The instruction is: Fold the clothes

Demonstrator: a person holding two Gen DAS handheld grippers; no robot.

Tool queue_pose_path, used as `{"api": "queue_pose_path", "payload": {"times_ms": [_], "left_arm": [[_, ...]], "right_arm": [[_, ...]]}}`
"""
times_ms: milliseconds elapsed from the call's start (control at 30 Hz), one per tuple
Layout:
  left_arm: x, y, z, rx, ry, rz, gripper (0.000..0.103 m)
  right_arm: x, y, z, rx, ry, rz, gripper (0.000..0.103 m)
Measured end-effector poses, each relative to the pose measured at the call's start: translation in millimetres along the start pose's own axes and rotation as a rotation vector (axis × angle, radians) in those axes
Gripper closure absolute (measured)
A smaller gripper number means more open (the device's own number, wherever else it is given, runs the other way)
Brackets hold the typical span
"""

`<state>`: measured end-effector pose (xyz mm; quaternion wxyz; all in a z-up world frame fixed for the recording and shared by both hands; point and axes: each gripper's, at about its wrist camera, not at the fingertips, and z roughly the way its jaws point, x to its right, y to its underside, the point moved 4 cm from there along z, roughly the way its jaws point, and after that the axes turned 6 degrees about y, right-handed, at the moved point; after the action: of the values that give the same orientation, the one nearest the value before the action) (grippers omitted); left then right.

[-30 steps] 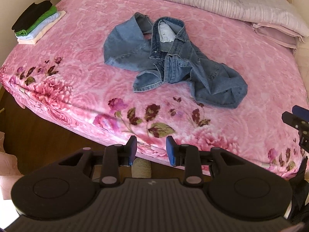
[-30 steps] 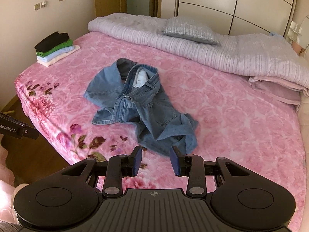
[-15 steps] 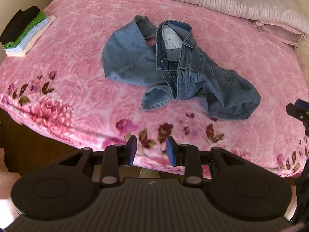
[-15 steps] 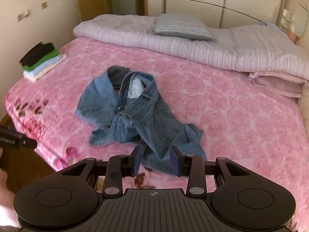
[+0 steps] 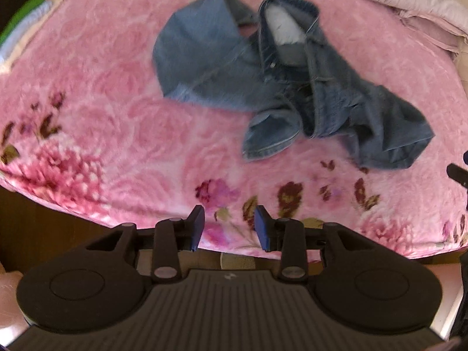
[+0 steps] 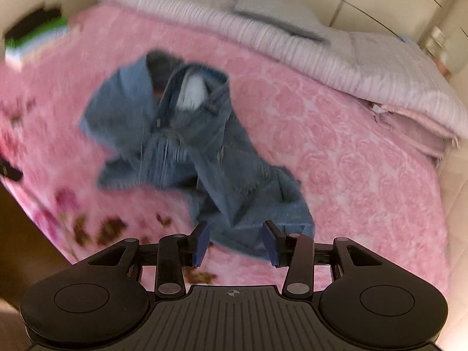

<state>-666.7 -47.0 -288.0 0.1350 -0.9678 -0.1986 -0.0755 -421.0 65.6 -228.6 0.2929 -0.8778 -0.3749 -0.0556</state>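
A crumpled pair of blue jeans (image 5: 292,82) lies in a heap on the pink flowered bedspread (image 5: 117,122), waistband open toward the headboard. It also shows in the right wrist view (image 6: 193,152). My left gripper (image 5: 229,228) is open and empty over the bed's near edge, short of the jeans. My right gripper (image 6: 235,241) is open and empty, its jaws just above the near hem of the jeans.
A stack of folded clothes (image 5: 20,20) sits at the bed's far left corner, also in the right wrist view (image 6: 32,35). A striped quilt (image 6: 263,38) and a pillow (image 6: 278,8) lie along the headboard. Dark floor (image 5: 44,219) lies below the bed edge.
Both grippers have moved forward toward the jeans. The right gripper now hovers over the near hem. Both views are blurred by motion.
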Motion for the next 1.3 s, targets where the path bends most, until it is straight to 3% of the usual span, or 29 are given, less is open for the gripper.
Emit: {"api": "queue_pose_path", "payload": {"times_ms": [233, 667, 767, 833, 867, 900, 1000, 1167, 1300], "left_arm": [[-9, 1, 62, 0.003, 0.054, -0.068, 0.070], [-10, -45, 153, 0.187, 0.128, -0.237, 0.068], [-8, -52, 161, 0.197, 0.139, -0.230, 0.070], [-6, -55, 163, 0.187, 0.129, -0.213, 0.075], [-5, -57, 165, 0.182, 0.124, -0.204, 0.088], [-4, -59, 166, 0.177, 0.119, -0.196, 0.094], [-2, -64, 169, 0.162, 0.103, -0.170, 0.094], [-2, -64, 168, 0.146, 0.105, -0.186, 0.092], [-1, -63, 174, 0.159, 0.106, -0.219, 0.094]], "right_arm": [[-9, 5, 62, -0.033, -0.005, -0.047, 0.059], [-17, -15, 160, 0.062, 0.011, -0.191, 0.057], [-22, -17, 174, 0.071, 0.002, -0.231, 0.057], [-25, -18, 179, 0.073, -0.007, -0.273, 0.057], [-26, -20, 181, 0.075, -0.014, -0.297, 0.057], [-28, -21, 182, 0.077, -0.018, -0.317, 0.057], [-36, -27, 174, 0.076, -0.067, -0.404, 0.057], [-31, -38, 154, 0.108, -0.154, -0.341, 0.054], [-38, -42, 176, 0.114, -0.096, -0.347, 0.052]]}}
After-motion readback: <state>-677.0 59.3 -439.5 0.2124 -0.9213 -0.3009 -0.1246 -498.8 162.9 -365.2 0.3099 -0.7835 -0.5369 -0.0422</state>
